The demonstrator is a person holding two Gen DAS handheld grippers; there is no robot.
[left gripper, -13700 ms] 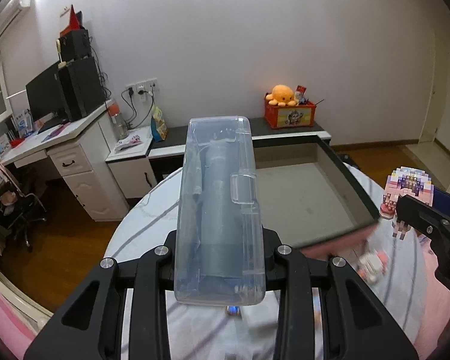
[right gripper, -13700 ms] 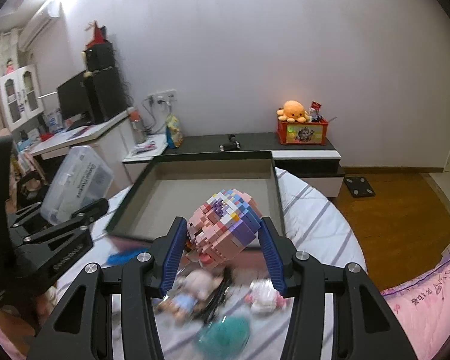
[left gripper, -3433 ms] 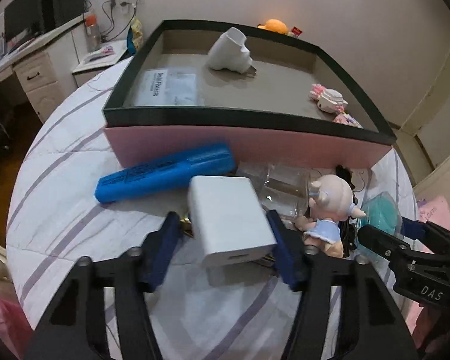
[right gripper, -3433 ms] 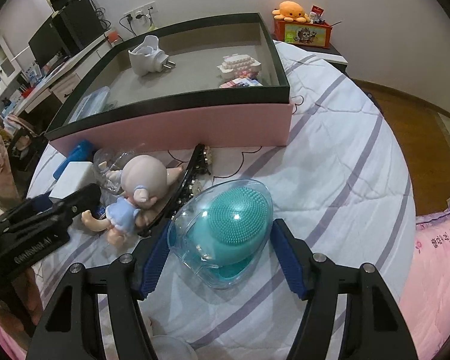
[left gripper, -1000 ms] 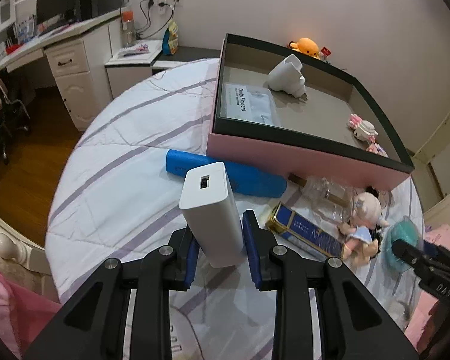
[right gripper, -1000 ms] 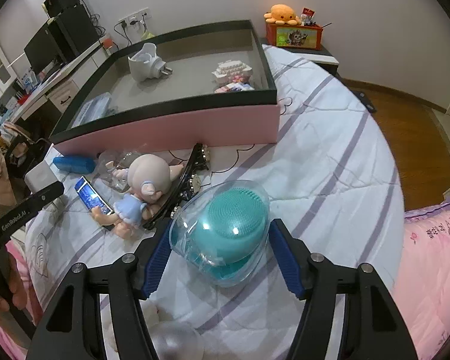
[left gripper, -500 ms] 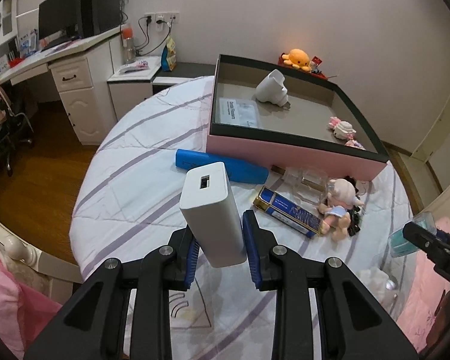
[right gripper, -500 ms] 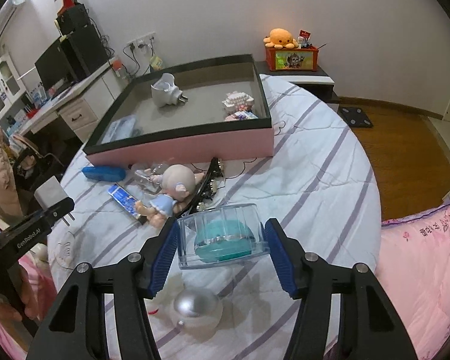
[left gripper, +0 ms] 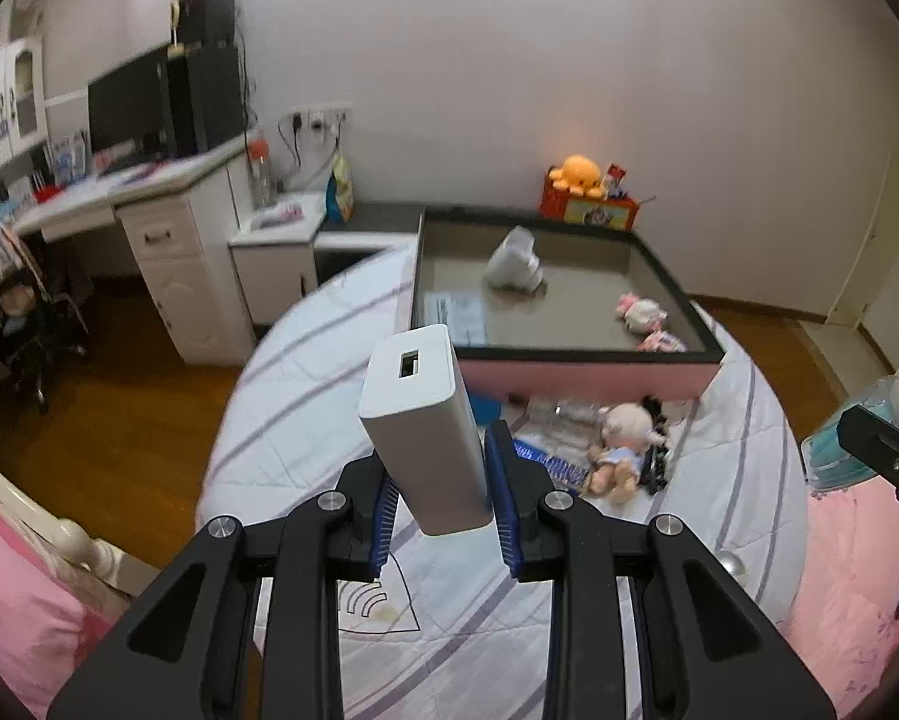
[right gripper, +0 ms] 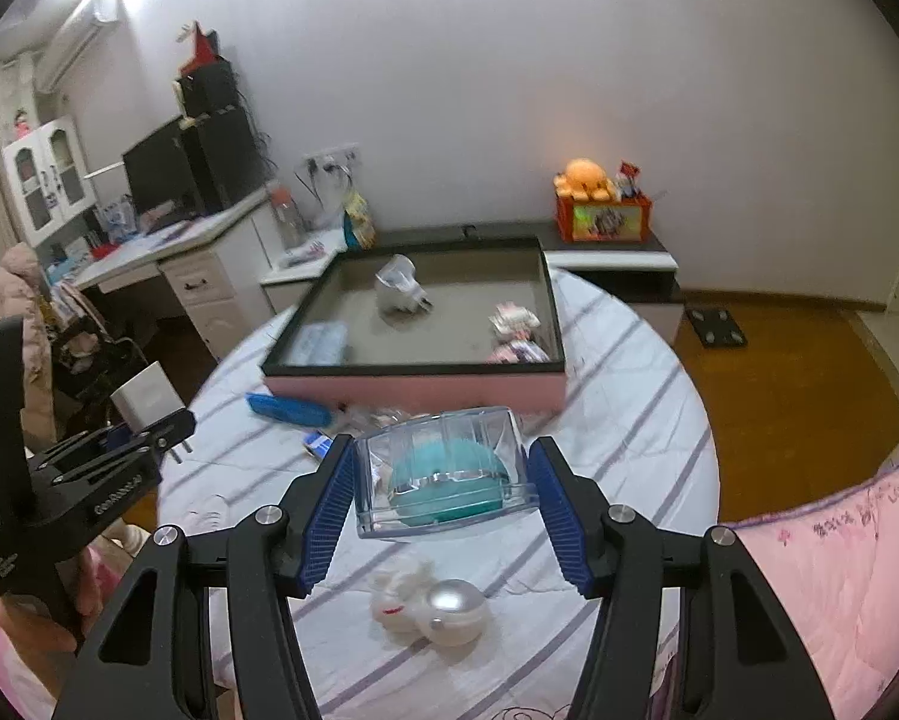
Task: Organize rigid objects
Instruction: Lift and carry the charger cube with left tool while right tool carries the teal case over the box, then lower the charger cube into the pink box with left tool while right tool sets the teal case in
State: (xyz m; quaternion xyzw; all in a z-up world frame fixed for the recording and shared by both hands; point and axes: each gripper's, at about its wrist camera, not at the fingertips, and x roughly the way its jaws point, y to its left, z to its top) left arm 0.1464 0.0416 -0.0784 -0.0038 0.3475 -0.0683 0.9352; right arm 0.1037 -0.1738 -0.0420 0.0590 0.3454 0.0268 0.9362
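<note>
Here, mid-carry: the left gripper [left gripper: 440, 495] clamps a white rectangular charger block [left gripper: 425, 426]; the right gripper [right gripper: 443, 495] clasps a clear plastic case holding a teal brush [right gripper: 443, 474]. Both hang above the bed, short of the pink-walled, dark-rimmed tray [right gripper: 416, 387]; next, each must clear its rim and find bare floor.

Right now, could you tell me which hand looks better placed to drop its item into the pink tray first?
Probably right: its gripper, holding the clear case, faces the tray squarely; the left gripper with the white charger sits off its corner.
</note>
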